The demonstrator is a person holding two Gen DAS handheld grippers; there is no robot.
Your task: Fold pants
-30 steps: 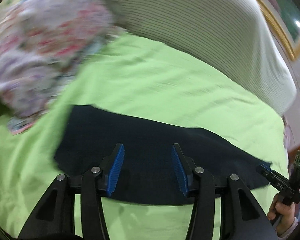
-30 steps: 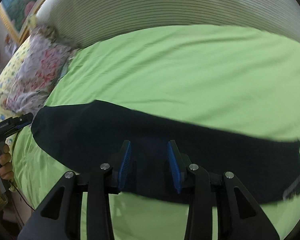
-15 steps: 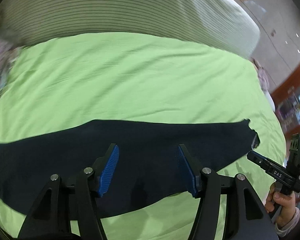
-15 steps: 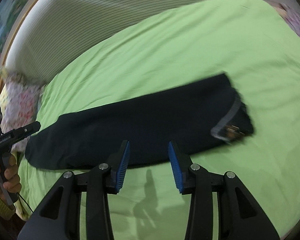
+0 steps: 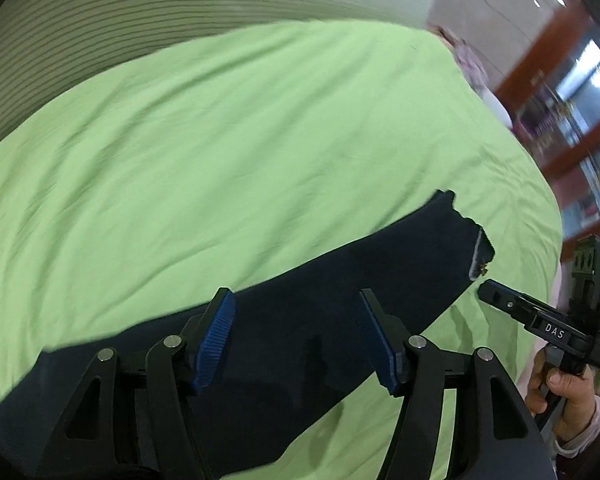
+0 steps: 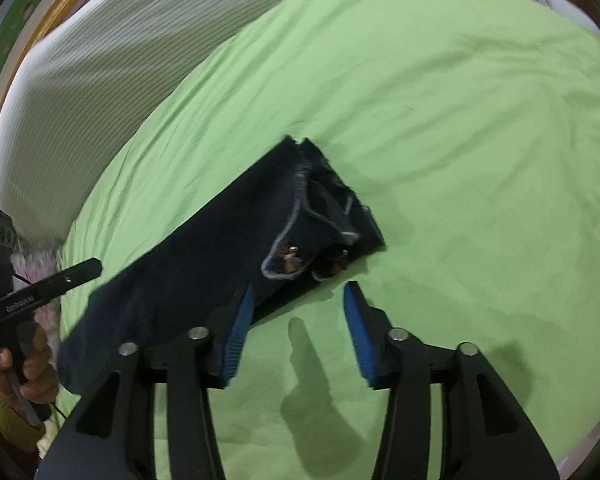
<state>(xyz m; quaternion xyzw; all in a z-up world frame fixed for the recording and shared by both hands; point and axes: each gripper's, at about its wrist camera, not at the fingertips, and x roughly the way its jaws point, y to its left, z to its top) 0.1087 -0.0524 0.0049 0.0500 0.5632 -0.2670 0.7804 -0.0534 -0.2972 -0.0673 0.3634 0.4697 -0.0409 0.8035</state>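
Dark navy pants point(image 5: 308, 320) lie flat in a long strip on the green bed sheet point(image 5: 240, 140). In the right wrist view the pants point(image 6: 220, 256) end in the waistband with grey stitching and metal buttons point(image 6: 312, 256). My left gripper point(image 5: 296, 340) is open and empty, hovering over the middle of the pants. My right gripper point(image 6: 298, 332) is open and empty, just short of the waistband end. The right gripper also shows in the left wrist view point(image 5: 488, 290), close to the waistband corner. The left gripper also shows in the right wrist view point(image 6: 88, 268).
A white ribbed headboard point(image 5: 140, 20) runs along the far side of the bed and also shows in the right wrist view point(image 6: 100, 60). A floral pillow point(image 6: 40, 252) lies at the left. Shelves and red-brown woodwork point(image 5: 560, 100) stand beyond the bed's right side.
Both views have swung toward the waistband end of the pants. The right gripper has moved from over the pants' middle to the waistband end. Both grippers stay open.
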